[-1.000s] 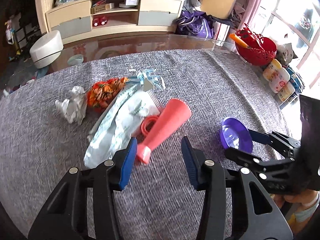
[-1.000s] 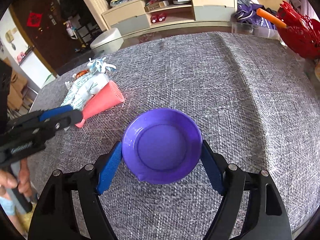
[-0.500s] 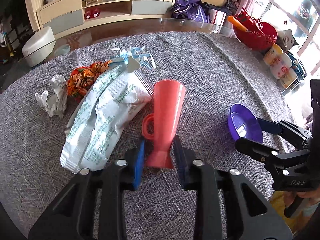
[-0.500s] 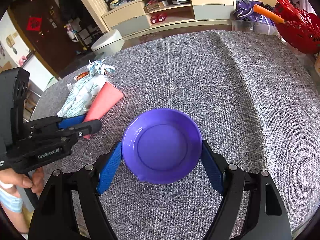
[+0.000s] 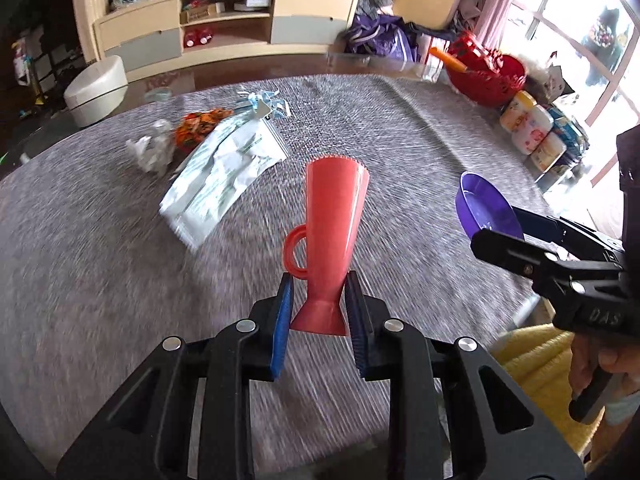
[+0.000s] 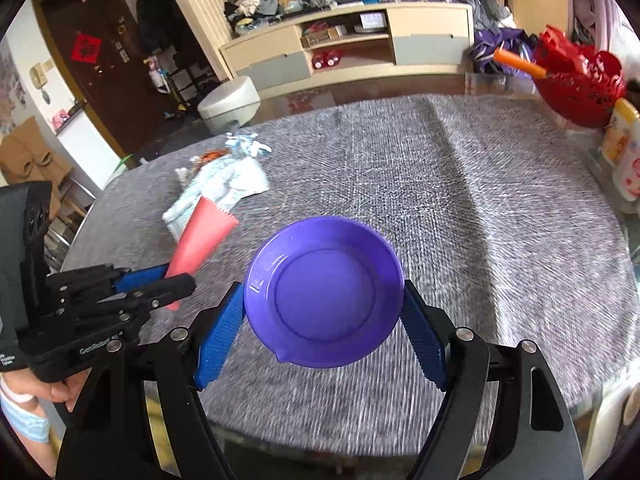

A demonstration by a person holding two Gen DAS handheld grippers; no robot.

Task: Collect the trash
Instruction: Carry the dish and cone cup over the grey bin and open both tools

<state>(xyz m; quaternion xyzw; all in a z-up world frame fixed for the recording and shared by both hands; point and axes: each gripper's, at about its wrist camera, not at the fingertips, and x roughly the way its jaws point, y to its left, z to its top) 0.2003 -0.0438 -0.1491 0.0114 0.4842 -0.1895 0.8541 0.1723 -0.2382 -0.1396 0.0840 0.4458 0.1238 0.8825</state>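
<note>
My left gripper (image 5: 319,312) is shut on the narrow foot of a tall red cup (image 5: 334,232) with a ring handle, held up off the grey cloth. The red cup (image 6: 204,238) also shows at the left of the right wrist view. My right gripper (image 6: 322,320) is shut on a purple bowl (image 6: 322,292), gripped by its rim and lifted above the table; the purple bowl (image 5: 486,210) appears at the right in the left wrist view. On the cloth lie a white-green bag (image 5: 226,176), an orange wrapper (image 5: 198,128), crumpled white paper (image 5: 150,150) and a light blue wrapper (image 5: 262,104).
A grey cloth covers the round table (image 5: 100,260). At its far right edge stand a red basket (image 5: 486,76) and several bottles (image 5: 536,132). A low cabinet (image 5: 224,28) and a white bin (image 5: 96,90) stand behind. A hand (image 5: 604,364) holds the right gripper's handle.
The left gripper closed on the red cup's foot and lifted it off the cloth, away from the white-green bag. The right gripper rose with the purple bowl.
</note>
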